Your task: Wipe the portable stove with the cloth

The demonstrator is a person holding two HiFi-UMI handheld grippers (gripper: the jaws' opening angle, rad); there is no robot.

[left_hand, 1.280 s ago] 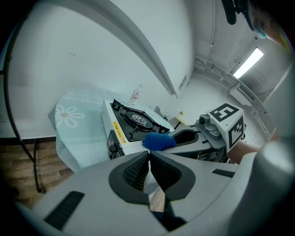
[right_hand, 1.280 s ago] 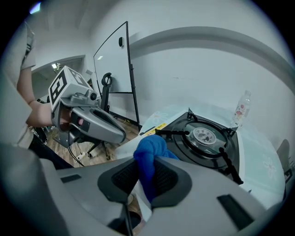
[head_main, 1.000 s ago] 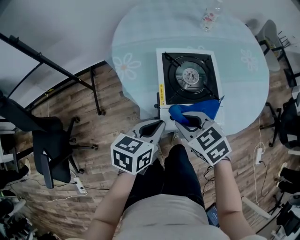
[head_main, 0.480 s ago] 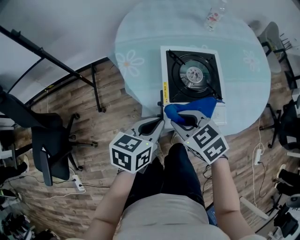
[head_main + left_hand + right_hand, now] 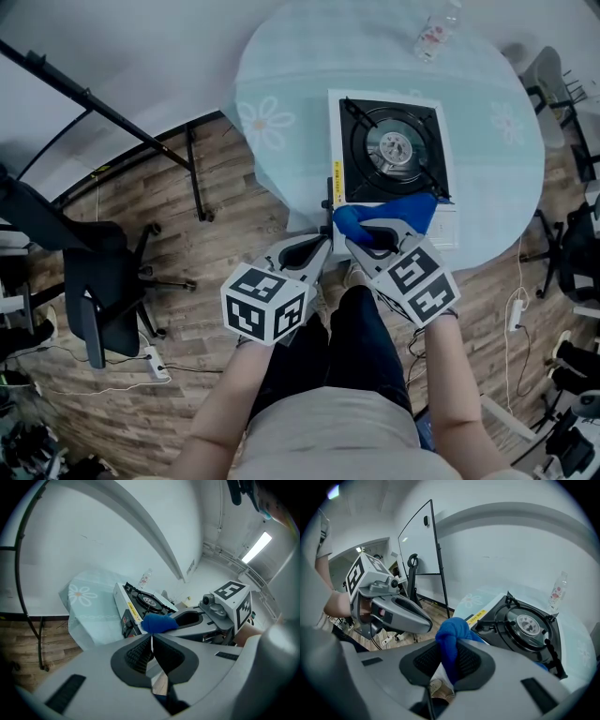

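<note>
The portable stove (image 5: 394, 150), white with a black burner top, sits on the round table (image 5: 281, 84). A blue cloth (image 5: 380, 214) lies against the stove's near edge, bunched between the jaws of my right gripper (image 5: 361, 236), which is shut on it. In the right gripper view the cloth (image 5: 451, 641) sticks up between the pads, with the stove (image 5: 525, 625) just beyond. My left gripper (image 5: 323, 248) hangs left of the right one, off the table's near edge, shut with nothing in it. The left gripper view shows the stove (image 5: 140, 604) and cloth (image 5: 157, 623) ahead.
A clear plastic bottle (image 5: 433, 36) stands at the table's far side. A black office chair (image 5: 94, 291) and a dark stand's legs (image 5: 187, 169) are on the wooden floor to the left. More chairs (image 5: 567, 244) stand at the right.
The right gripper with the cloth has shifted slightly left along the stove's near edge, then held. The left gripper has stayed put.
</note>
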